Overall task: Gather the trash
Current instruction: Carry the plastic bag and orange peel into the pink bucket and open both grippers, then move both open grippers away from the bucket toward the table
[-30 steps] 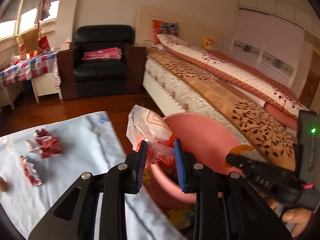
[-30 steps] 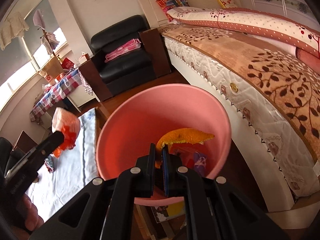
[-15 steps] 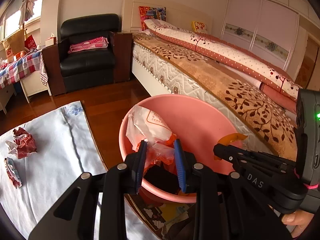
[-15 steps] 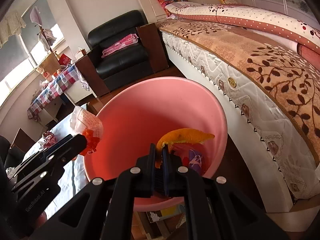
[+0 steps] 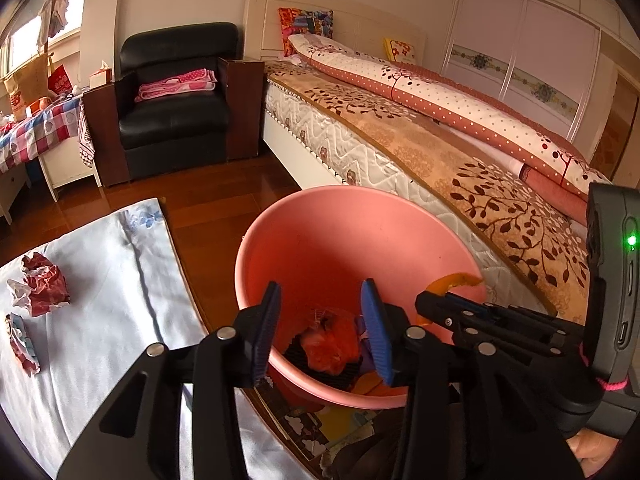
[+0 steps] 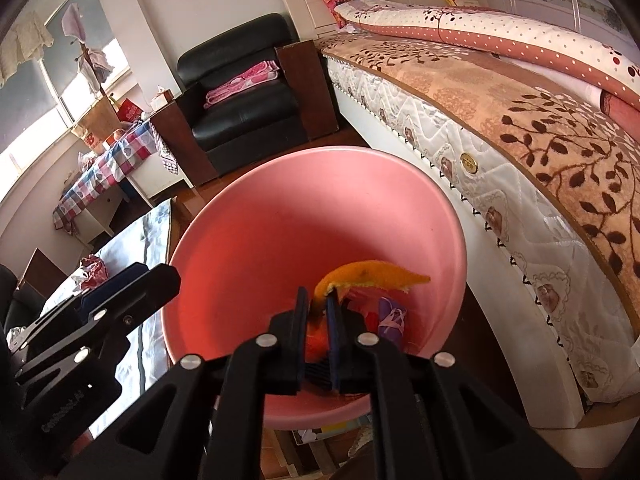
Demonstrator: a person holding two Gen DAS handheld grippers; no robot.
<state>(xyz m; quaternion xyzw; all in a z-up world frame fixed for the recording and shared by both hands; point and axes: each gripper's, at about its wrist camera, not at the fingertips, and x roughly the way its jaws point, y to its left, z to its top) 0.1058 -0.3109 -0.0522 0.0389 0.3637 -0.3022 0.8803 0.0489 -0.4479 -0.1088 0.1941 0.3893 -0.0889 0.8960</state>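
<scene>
A pink bin [image 5: 256, 236] [image 6: 192, 240] stands on the floor beside the bed. My left gripper [image 5: 320, 320] [image 6: 144, 280] hovers over its near rim; its jaws are opening, with nothing between them. A clear and orange wrapper [image 5: 328, 344] lies at the bottom of the bin below it. My right gripper [image 6: 317, 312] [image 5: 422, 302] hangs over the bin. Its jaws are opening a little, and a curled orange peel [image 6: 372, 272] [image 5: 456, 280] still sticks up from between the pads. Crumpled red and white trash [image 5: 40, 288] [image 6: 94, 270] lies on a pale blue cloth [image 5: 112, 280].
A bed [image 5: 440, 152] runs along the right, close to the bin. A black armchair [image 5: 176, 112] and a table with a checked cloth [image 5: 36, 128] stand at the back left. Printed papers [image 5: 320, 420] lie under the bin. Another crumpled wrapper [image 5: 20, 344] lies at the cloth's left.
My left gripper moved from the cloth's edge to over the bin, then opened, and the wrapper dropped into the bin. The right gripper's jaws parted slightly around the peel.
</scene>
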